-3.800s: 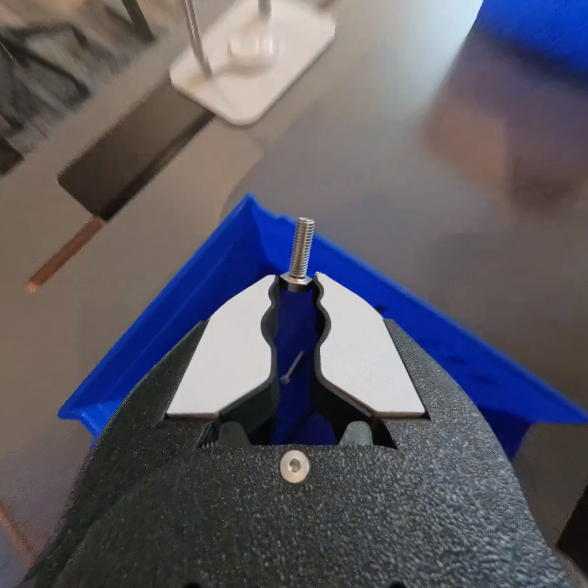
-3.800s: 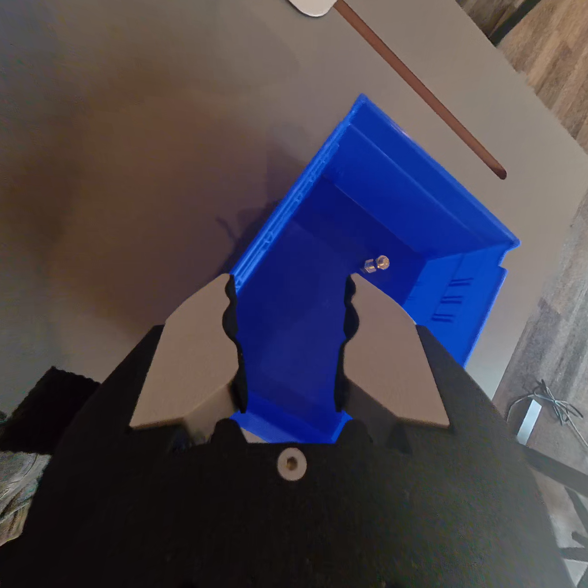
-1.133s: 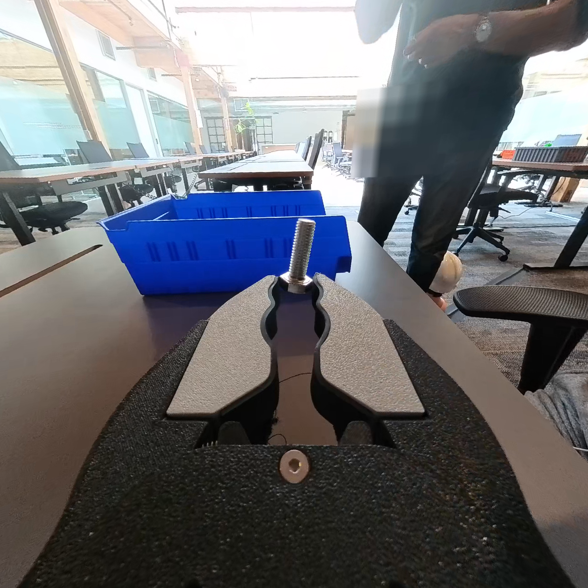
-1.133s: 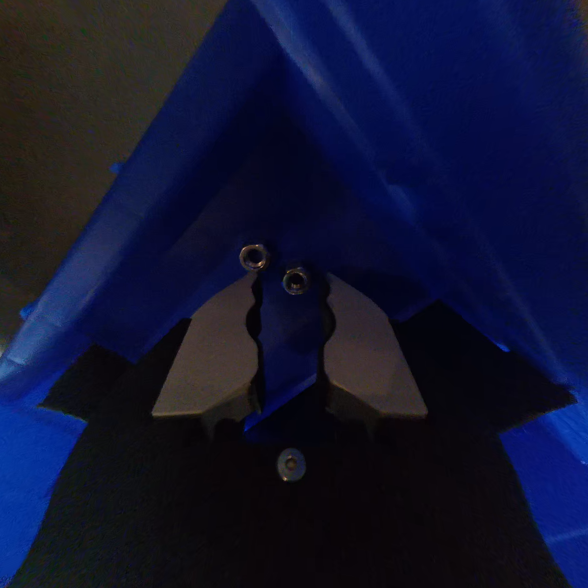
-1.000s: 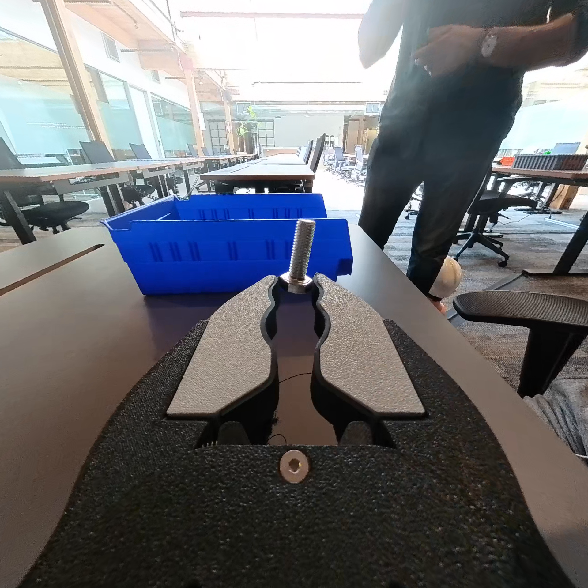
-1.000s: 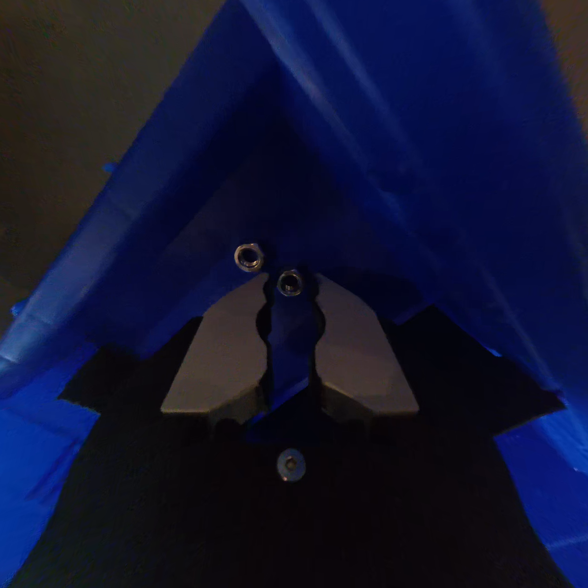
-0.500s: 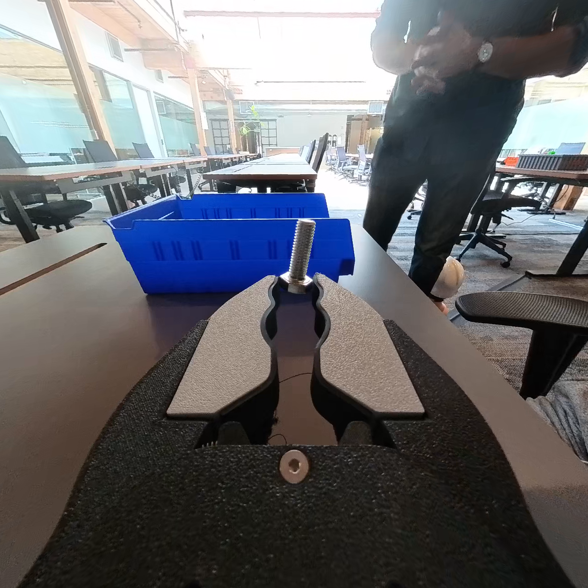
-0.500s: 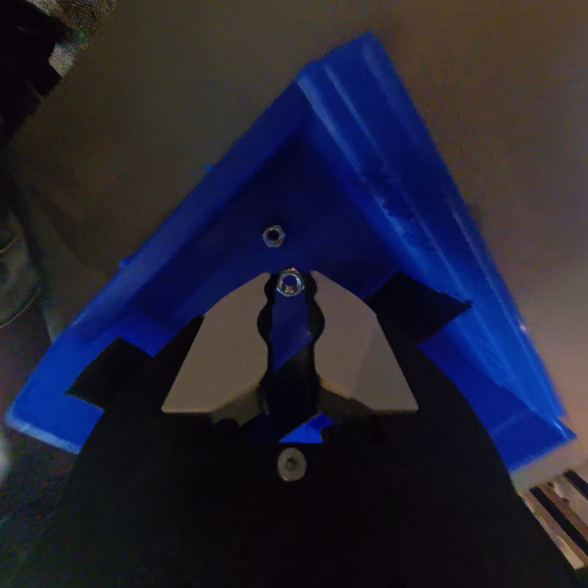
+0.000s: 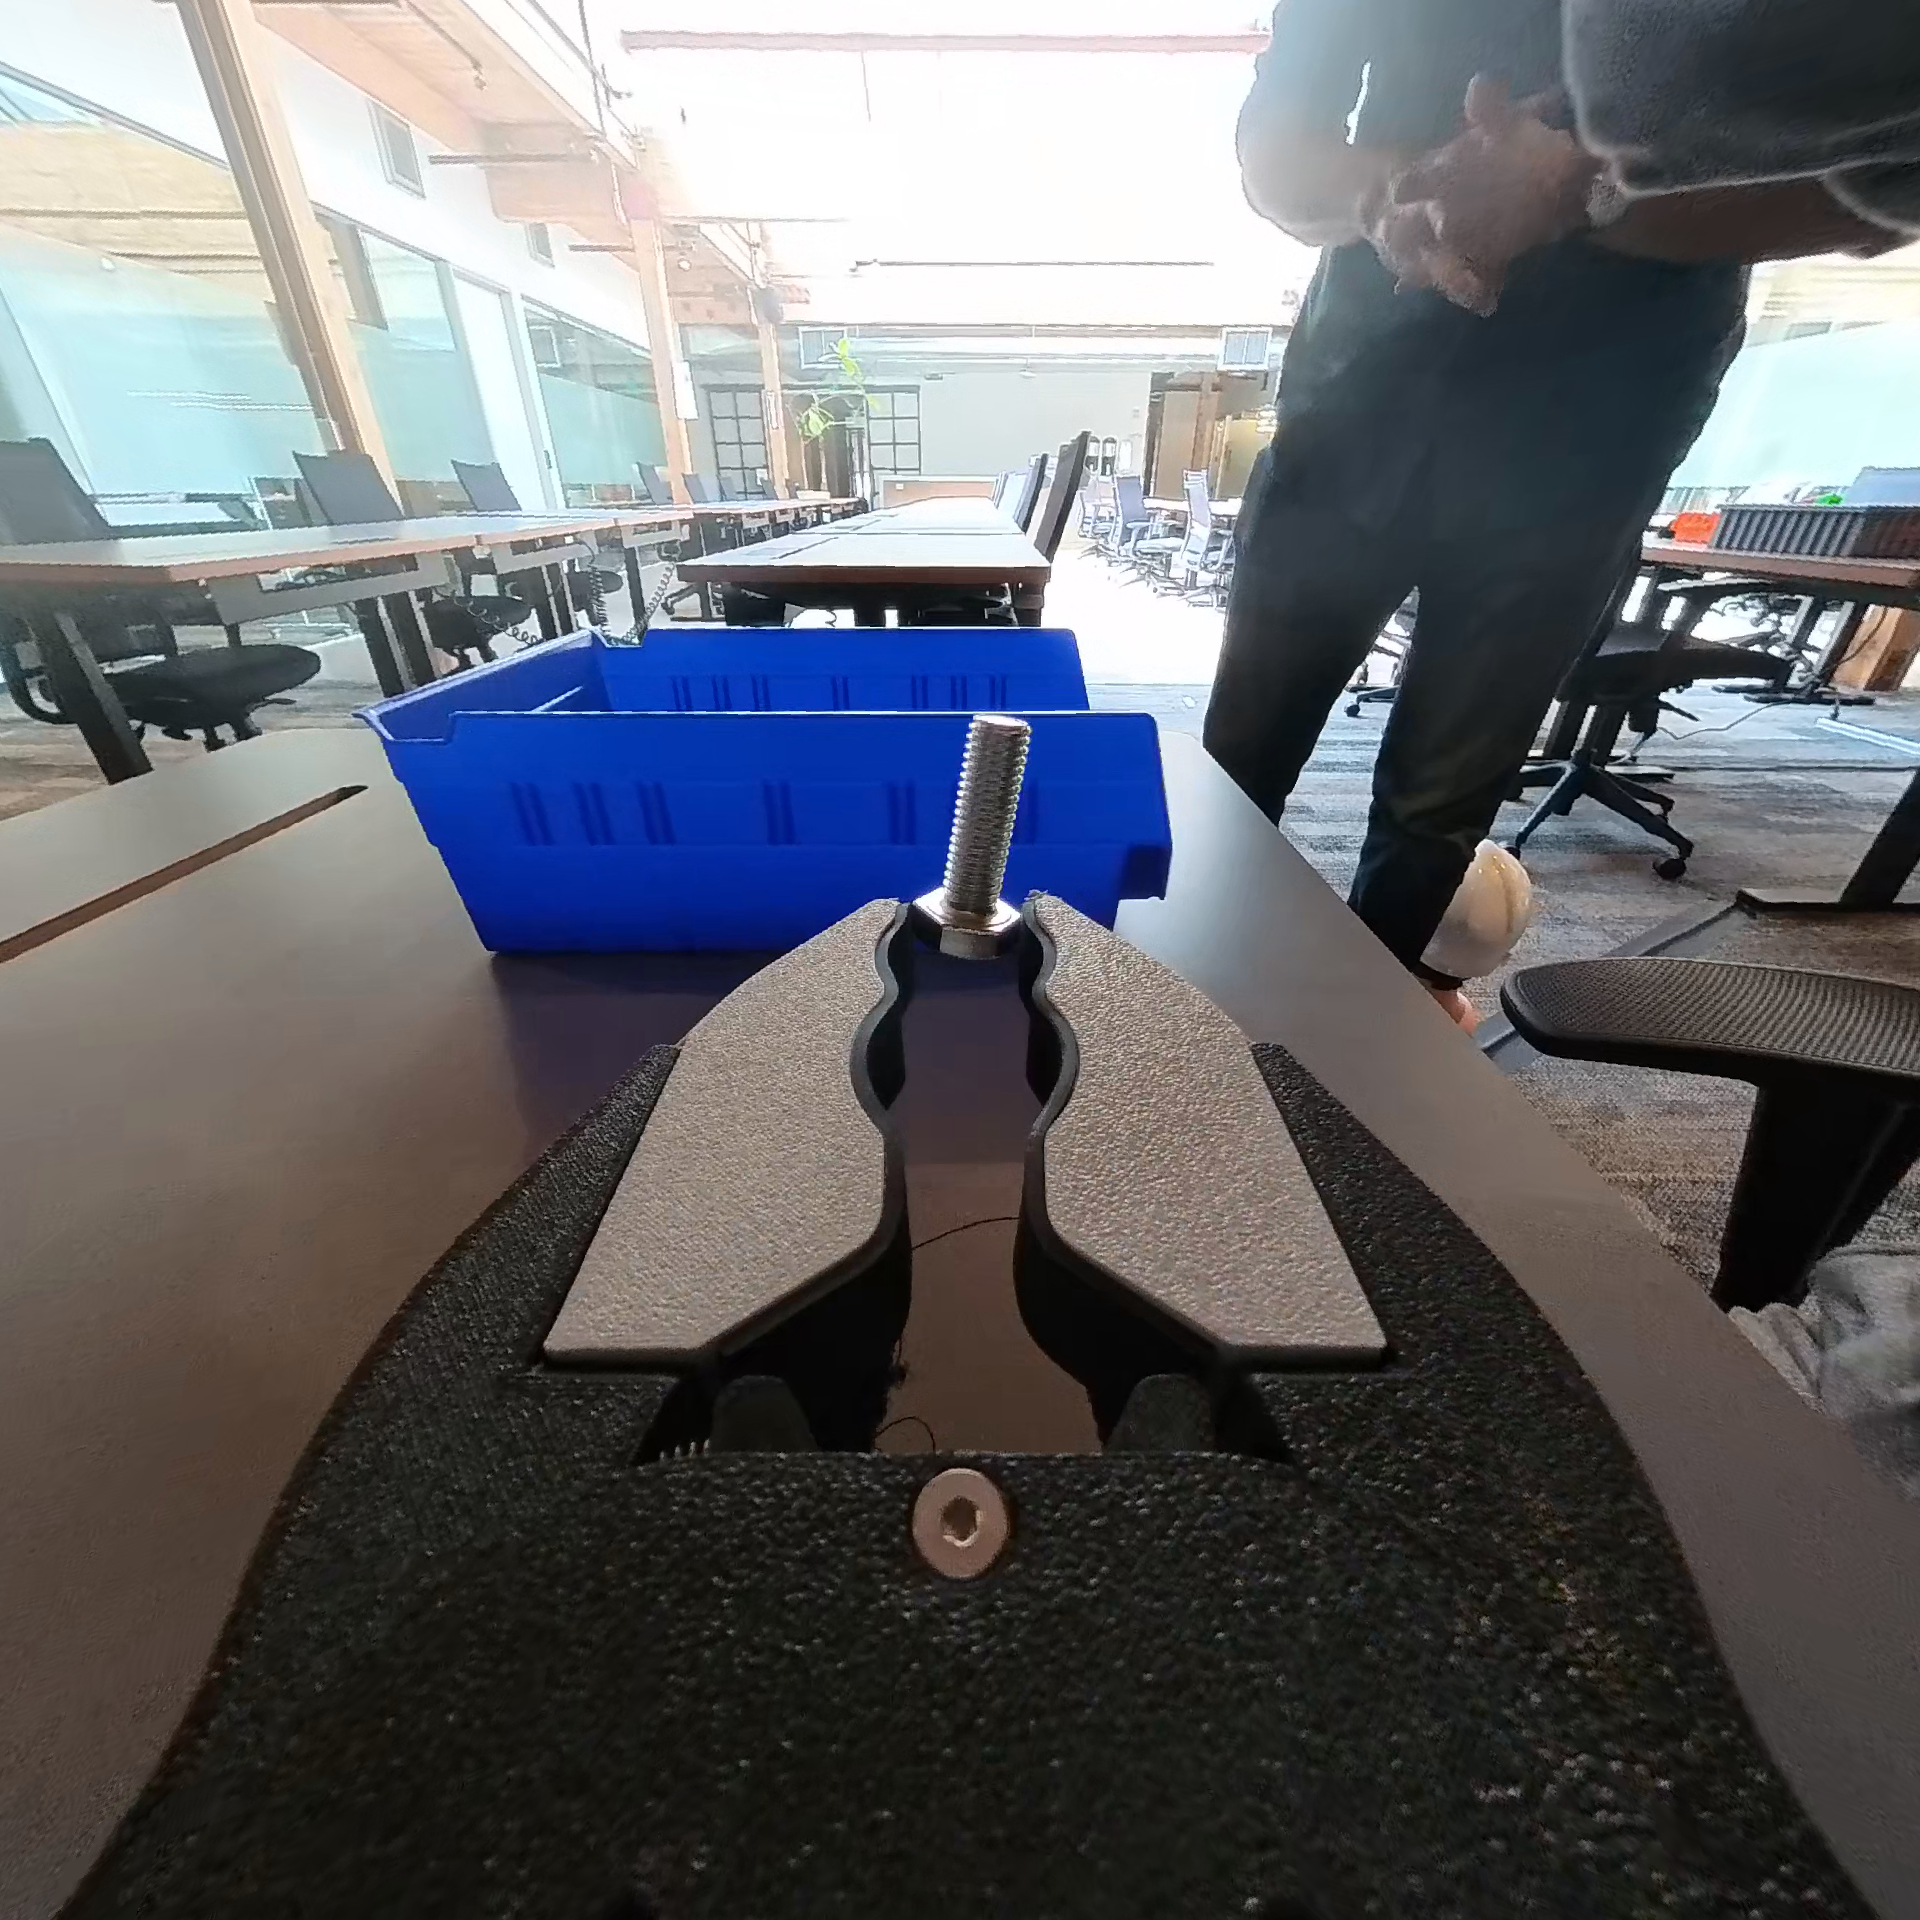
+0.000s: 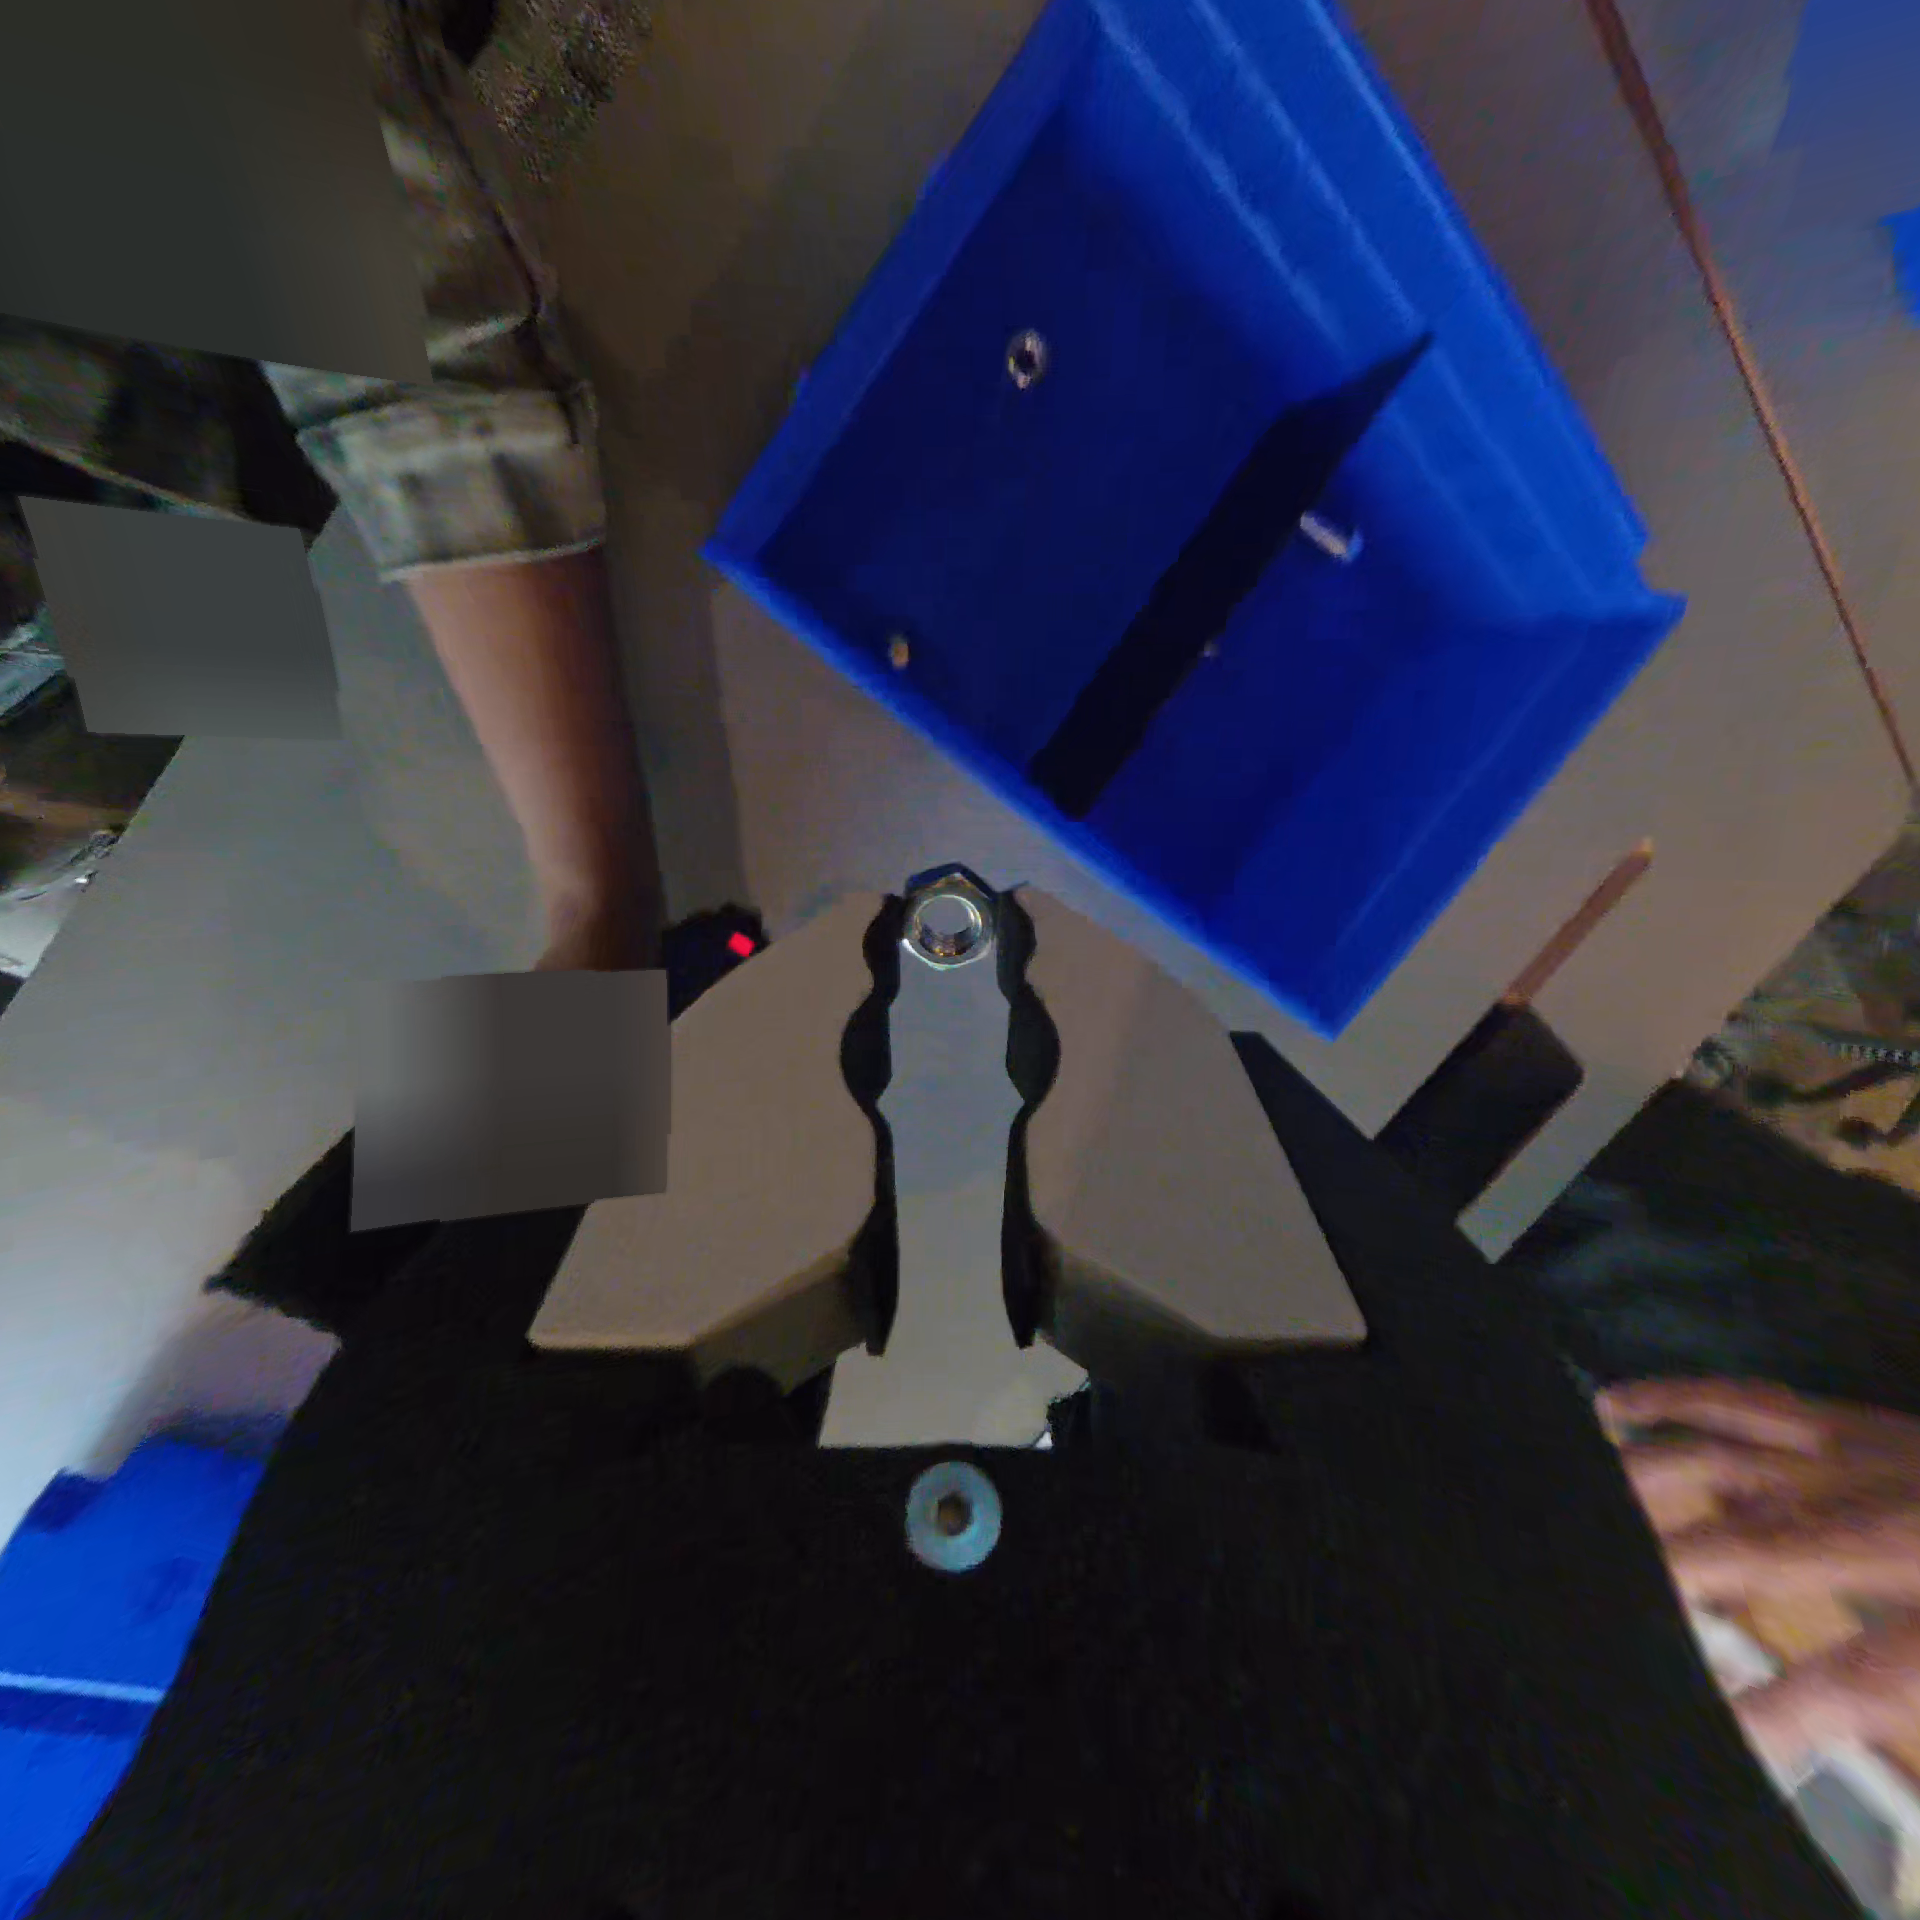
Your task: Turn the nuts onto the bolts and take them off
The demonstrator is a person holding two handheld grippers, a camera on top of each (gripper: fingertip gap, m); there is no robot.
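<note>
My left gripper is shut on the hex head of a steel bolt, whose threaded shank stands upright in front of a blue bin on the dark table. My right gripper is shut on a steel nut, held above the table with its hole facing the camera. Beyond it a blue bin with a dark divider holds a loose nut and a bolt.
A person in dark clothes stands at the table's far right edge, next to an office chair. In the right wrist view a person's leg is left of the bin and a hand is at lower right. A slot cuts the tabletop at left. There is about 25 cm between the tips of the two grippers.
My right gripper has closed on a nut inside the bin and lifted it up and out, well above the bin. My left gripper holds the bolt still in front of the bin.
</note>
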